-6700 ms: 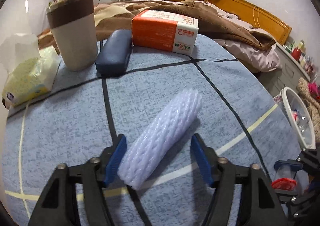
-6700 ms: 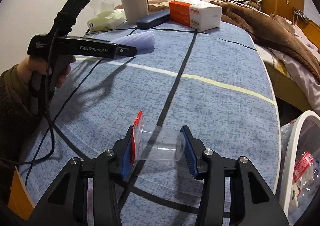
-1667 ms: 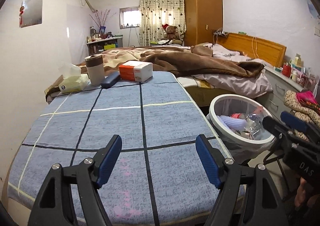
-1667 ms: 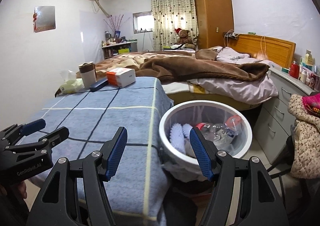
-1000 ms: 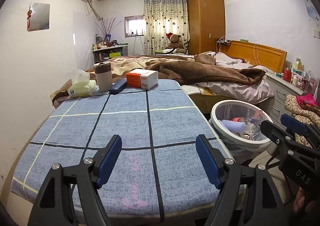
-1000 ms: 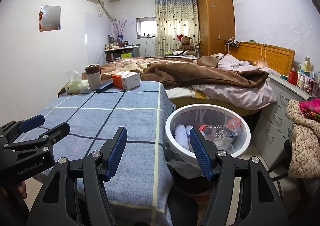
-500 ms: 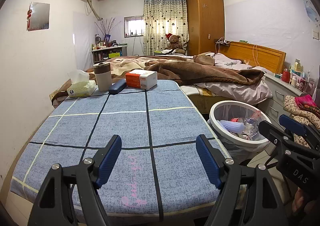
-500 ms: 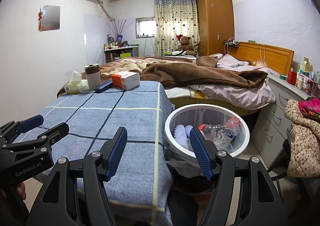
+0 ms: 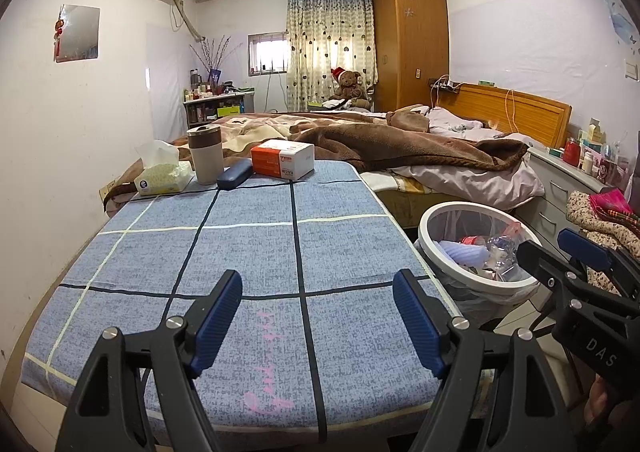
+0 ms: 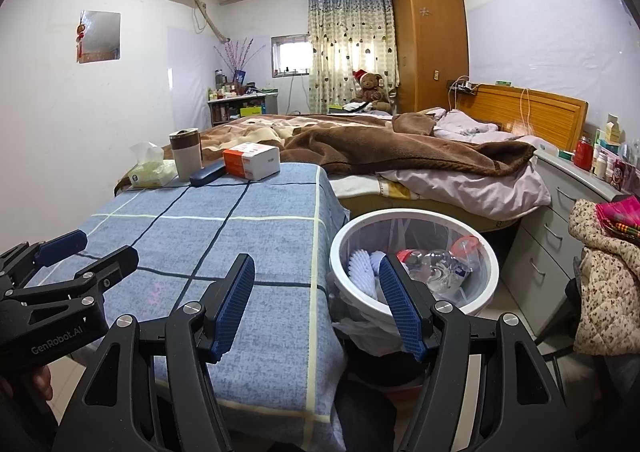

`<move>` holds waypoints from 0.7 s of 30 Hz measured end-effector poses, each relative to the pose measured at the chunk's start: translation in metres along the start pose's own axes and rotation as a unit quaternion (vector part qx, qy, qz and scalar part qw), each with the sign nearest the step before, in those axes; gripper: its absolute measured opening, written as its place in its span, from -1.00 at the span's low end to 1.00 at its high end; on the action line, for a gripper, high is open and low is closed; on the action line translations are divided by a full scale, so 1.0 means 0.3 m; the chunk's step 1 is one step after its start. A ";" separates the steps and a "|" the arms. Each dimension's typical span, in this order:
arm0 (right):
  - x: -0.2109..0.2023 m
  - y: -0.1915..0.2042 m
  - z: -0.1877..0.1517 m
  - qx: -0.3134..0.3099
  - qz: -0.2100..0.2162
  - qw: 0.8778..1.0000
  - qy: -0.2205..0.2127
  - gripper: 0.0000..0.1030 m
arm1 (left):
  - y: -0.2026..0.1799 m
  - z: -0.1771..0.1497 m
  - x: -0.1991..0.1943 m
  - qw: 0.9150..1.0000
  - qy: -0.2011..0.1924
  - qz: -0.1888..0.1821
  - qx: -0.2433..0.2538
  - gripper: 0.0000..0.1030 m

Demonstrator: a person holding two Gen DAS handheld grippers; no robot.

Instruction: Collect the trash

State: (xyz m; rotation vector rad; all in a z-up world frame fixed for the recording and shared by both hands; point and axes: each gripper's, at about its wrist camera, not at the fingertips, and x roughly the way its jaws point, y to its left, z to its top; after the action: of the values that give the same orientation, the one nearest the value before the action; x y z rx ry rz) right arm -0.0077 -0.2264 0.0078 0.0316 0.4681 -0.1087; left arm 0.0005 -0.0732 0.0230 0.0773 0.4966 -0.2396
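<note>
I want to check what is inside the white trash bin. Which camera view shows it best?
The right wrist view: the trash bin sits near the centre, open top towards the camera, with foam netting and a clear bottle inside. In the left wrist view it sits further right, partly hidden by the right gripper.

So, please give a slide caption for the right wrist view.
Open right gripper hangs empty between the blue-clothed table and the filled trash bin.

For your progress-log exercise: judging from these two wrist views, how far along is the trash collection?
Done: foam sleeve and plastic bottle lie in the trash bin. In hand: nothing; left gripper and right gripper are open. Left: probably nothing; only the tissue pack, cup, case and box share the table.
</note>
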 end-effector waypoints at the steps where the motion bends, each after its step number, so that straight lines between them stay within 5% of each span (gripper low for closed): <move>1: 0.000 0.000 0.000 0.000 -0.001 1.000 0.000 0.29 | 0.001 0.000 0.000 1.000 0.000 0.000 0.000 0.54; 21: -0.004 0.000 0.005 0.000 -0.002 1.000 -0.001 0.29 | 0.003 0.007 -0.001 1.000 0.001 0.001 -0.002 0.55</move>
State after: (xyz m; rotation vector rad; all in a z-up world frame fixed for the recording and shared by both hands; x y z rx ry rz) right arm -0.0080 -0.2263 0.0095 0.0311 0.4664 -0.1128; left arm 0.0014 -0.0725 0.0252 0.0752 0.4985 -0.2364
